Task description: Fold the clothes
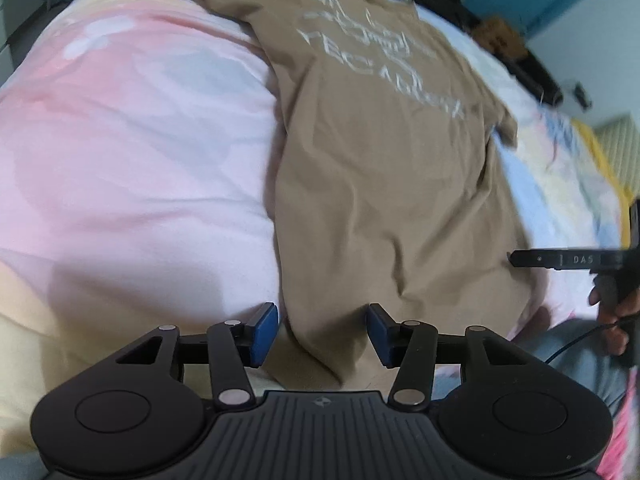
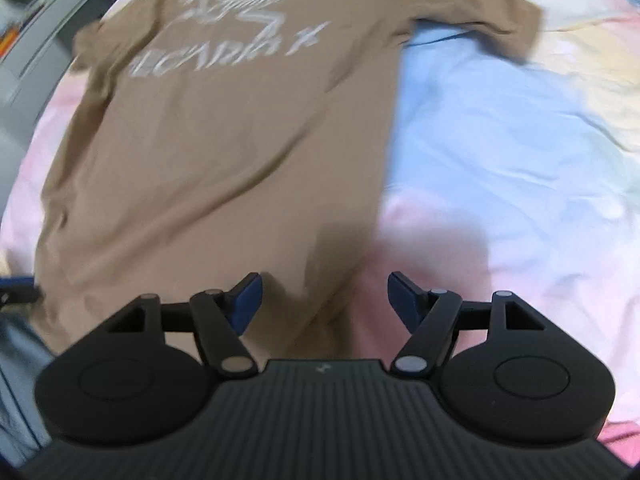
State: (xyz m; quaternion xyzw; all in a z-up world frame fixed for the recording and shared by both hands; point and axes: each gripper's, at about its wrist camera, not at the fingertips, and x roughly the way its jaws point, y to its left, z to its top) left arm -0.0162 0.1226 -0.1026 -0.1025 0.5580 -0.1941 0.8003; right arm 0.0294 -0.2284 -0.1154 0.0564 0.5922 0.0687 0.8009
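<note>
A tan T-shirt (image 1: 384,184) with pale lettering lies spread flat on the bed, print side up; it also shows in the right wrist view (image 2: 216,152). My left gripper (image 1: 322,332) is open and empty, its blue pads over the shirt's near left hem corner. My right gripper (image 2: 324,304) is open and empty over the shirt's near right hem corner. The right gripper's finger (image 1: 560,259) shows at the right edge of the left wrist view, with the hand that holds it.
The bed cover (image 1: 132,152) is pink, white and pale blue (image 2: 500,152), wrinkled. A dark bed frame (image 1: 520,52) and teal wall lie beyond the far side. Grey furniture (image 2: 28,52) stands at the left. A yellow-edged striped pillow (image 1: 616,152) sits at the right.
</note>
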